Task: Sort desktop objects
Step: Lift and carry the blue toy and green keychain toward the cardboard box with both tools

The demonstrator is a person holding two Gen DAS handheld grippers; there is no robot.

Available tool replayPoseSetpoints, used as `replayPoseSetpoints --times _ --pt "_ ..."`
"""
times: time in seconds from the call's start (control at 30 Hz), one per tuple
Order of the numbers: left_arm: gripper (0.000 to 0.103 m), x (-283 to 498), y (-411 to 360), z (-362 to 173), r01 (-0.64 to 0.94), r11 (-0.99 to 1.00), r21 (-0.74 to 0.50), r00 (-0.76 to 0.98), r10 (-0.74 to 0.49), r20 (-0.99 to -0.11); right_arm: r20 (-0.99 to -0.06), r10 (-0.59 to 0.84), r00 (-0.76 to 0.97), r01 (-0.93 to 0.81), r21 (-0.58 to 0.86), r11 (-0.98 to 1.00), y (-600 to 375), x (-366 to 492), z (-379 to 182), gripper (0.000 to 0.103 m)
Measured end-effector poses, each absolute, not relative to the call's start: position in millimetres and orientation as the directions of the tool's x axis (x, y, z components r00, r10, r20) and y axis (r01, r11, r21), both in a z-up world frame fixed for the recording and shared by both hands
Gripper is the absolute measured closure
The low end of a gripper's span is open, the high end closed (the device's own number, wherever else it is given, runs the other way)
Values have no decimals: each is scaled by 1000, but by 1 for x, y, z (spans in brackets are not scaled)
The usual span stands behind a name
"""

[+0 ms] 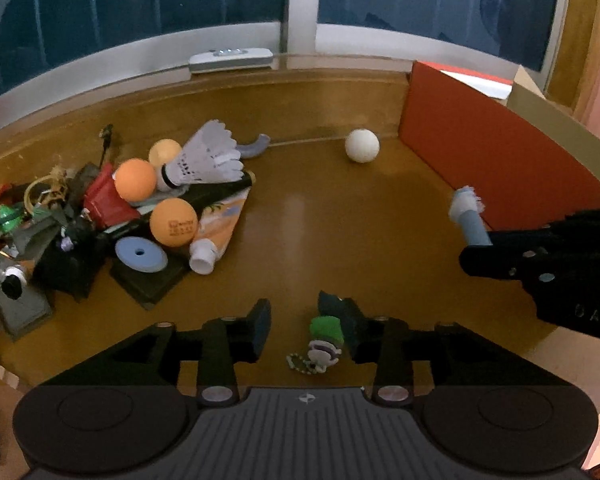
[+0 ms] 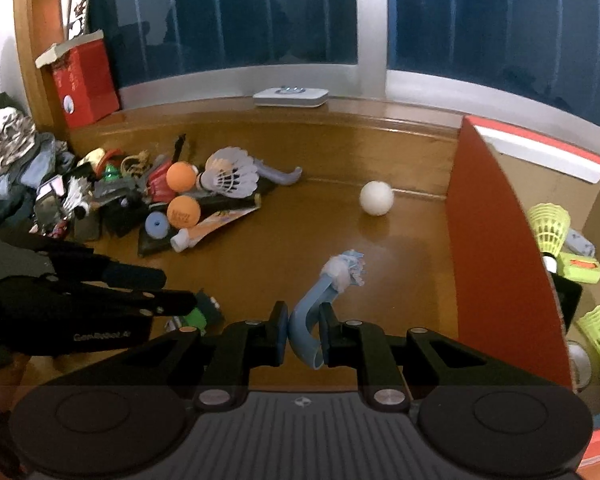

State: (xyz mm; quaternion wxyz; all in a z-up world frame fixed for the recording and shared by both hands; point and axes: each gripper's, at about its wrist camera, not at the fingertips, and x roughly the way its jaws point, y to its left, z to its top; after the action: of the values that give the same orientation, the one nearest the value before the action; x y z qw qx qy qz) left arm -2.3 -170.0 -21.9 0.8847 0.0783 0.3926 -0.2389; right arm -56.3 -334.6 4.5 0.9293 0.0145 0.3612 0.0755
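My left gripper (image 1: 305,326) is open low over the brown desk, and a small figure with a green hat (image 1: 326,338) lies between its fingers, close to the right one. My right gripper (image 2: 304,326) is shut on a curved blue brush with white bristles (image 2: 324,292), held above the desk beside the orange box (image 2: 496,260). The left wrist view shows that brush (image 1: 466,210) sticking out of the right gripper (image 1: 478,246). In the right wrist view the left gripper (image 2: 176,290) reaches in from the left, over the green figure (image 2: 198,315).
A pile at the left holds orange balls (image 1: 174,222), a white shuttlecock (image 1: 206,158), a tube (image 1: 216,232), a blue disc (image 1: 140,254) and dark items. A white ball (image 1: 362,145) lies alone near the back. The box contains yellow-green shuttlecocks (image 2: 548,228). A white device (image 1: 231,59) rests on the sill.
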Motion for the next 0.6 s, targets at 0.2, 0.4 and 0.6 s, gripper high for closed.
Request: replayPoseSetpoints --times 0.2,0.4,0.6 --pt "54 -3 -177 -30 504 863 -43 558 -363 -746 -681 167 713 -141 94 986 -334 -53 -2 85" --pt "59 -1 -182 -45 504 863 -22 546 -338 -767 -686 169 708 -141 98 985 -336 -52 -4 85" --pt "80 1 -182 -44 500 865 -36 550 -350 -758 -692 166 702 -139 95 986 -338 -51 -6 85"
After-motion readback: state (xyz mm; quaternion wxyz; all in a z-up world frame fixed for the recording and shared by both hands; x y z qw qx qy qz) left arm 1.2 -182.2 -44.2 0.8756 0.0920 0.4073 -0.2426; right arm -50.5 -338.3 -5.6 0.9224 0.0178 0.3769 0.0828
